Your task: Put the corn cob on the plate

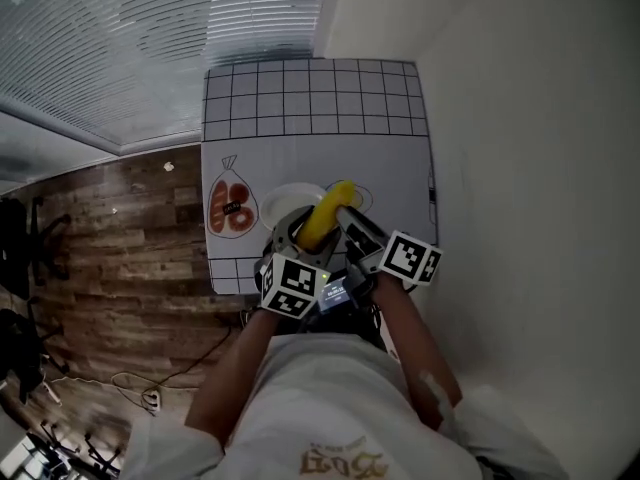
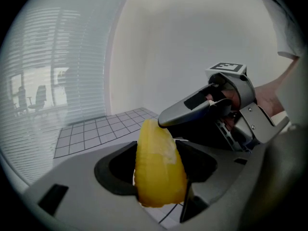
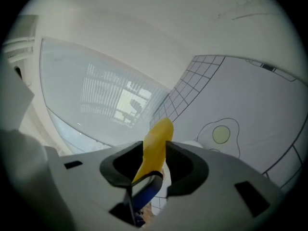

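Left gripper (image 2: 160,170), right gripper (image 3: 154,163): light-grey moulded shells, dark recessed jaw pads. Marker cubes (image 1: 293,285): black squares on white. Screws on right's metal bracket (image 2: 260,124). White shirt (image 1: 330,398), gold print.

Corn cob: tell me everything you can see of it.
The corn cob is plain yellow, tapered and smooth, plastic-looking like a toy, with no husk. It is held off the table and tilted, its narrow tip pointing up and away from the person. In the head view it hangs over the near edge of the white plate, apparently not resting on it. The left gripper and the right gripper both have their fingers closed on it.
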Demonstrator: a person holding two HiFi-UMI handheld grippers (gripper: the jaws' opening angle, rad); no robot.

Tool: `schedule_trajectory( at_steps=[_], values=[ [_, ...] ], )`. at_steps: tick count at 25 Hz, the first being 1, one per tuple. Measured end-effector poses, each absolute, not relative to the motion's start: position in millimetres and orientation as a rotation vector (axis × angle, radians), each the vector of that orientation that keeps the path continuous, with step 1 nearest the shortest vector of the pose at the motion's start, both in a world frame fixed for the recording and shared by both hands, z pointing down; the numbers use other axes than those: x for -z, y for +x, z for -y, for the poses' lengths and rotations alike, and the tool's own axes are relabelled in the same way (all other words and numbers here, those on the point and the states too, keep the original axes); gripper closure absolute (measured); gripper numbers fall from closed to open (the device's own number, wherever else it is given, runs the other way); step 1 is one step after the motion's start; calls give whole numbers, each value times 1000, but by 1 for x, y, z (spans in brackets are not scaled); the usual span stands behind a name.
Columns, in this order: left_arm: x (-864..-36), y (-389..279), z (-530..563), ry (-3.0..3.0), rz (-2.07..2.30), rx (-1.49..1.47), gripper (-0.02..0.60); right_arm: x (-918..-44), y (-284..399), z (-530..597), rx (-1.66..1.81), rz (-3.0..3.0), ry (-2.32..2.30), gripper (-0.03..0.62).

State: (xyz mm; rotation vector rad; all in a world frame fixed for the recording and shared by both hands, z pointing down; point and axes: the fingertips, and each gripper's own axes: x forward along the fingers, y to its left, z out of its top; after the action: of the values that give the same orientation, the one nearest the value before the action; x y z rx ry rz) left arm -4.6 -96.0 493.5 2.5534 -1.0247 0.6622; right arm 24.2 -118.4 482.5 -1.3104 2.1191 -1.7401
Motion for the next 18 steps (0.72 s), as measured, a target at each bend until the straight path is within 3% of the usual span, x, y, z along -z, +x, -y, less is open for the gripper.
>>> schedule_trajectory(
  at_steps=[18],
  values=[
    [-528, -66, 99, 2323, 1233, -687, 325, -517, -44, 129, 1934, -2292, -1101, 447]
  ],
)
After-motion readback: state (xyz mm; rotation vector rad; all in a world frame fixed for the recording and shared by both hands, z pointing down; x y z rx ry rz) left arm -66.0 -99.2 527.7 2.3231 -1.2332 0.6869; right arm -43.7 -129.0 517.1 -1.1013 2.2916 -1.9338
